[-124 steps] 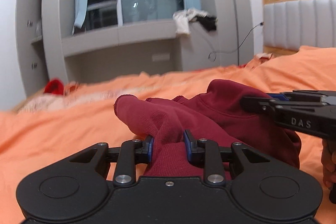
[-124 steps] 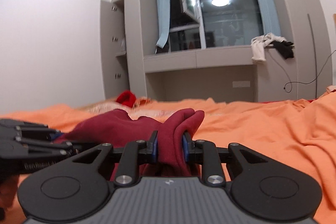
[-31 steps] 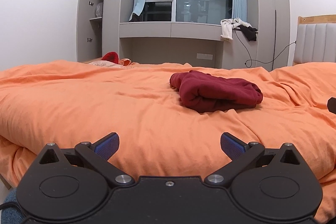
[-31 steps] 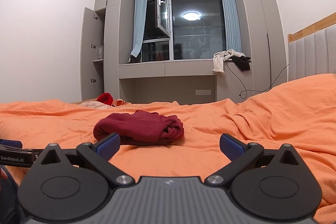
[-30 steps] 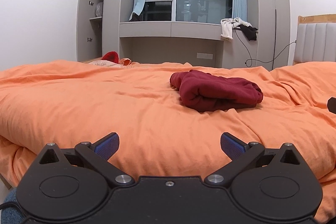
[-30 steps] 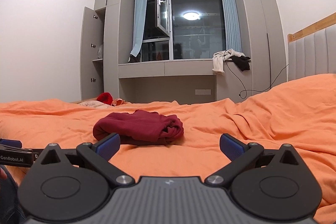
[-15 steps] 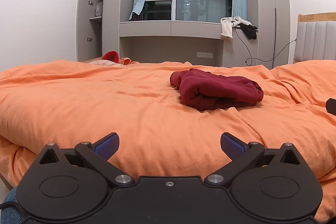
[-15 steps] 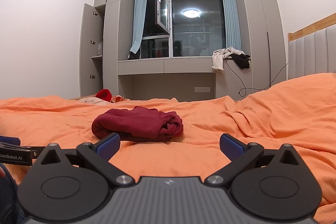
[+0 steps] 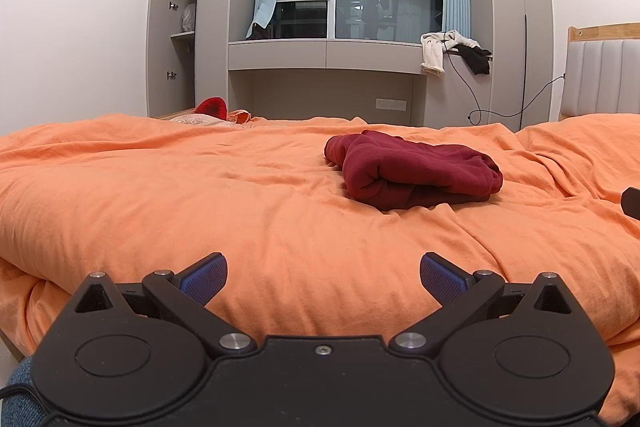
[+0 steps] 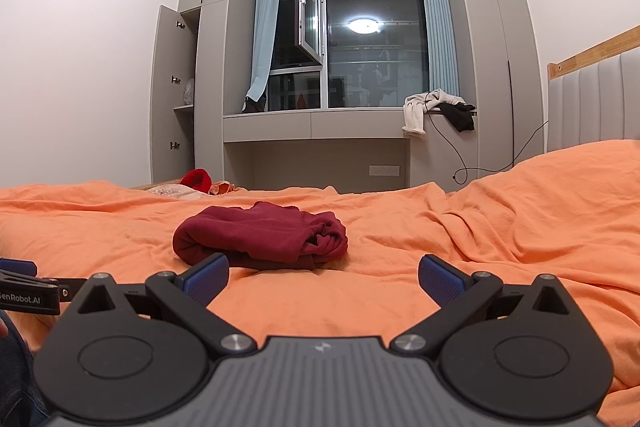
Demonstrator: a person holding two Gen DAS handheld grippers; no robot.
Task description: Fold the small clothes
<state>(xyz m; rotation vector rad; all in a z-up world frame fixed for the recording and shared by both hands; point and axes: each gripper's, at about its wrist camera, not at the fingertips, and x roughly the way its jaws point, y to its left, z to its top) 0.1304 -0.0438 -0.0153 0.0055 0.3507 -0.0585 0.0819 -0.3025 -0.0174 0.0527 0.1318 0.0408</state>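
A dark red garment lies folded into a compact bundle on the orange bedcover; it also shows in the right wrist view. My left gripper is open and empty, held back near the bed's front edge, well short of the garment. My right gripper is open and empty too, just in front of the bundle. The left gripper's body shows at the left edge of the right wrist view.
A red item and pale cloth lie at the bed's far left corner. A grey headboard stands at the right. Clothes hang off the window ledge, with a cable beside them. An open wardrobe stands on the left.
Four seconds ago both grippers were shut on the red garment. Both have let go, opened and pulled back. Over the last second the views have barely shifted.
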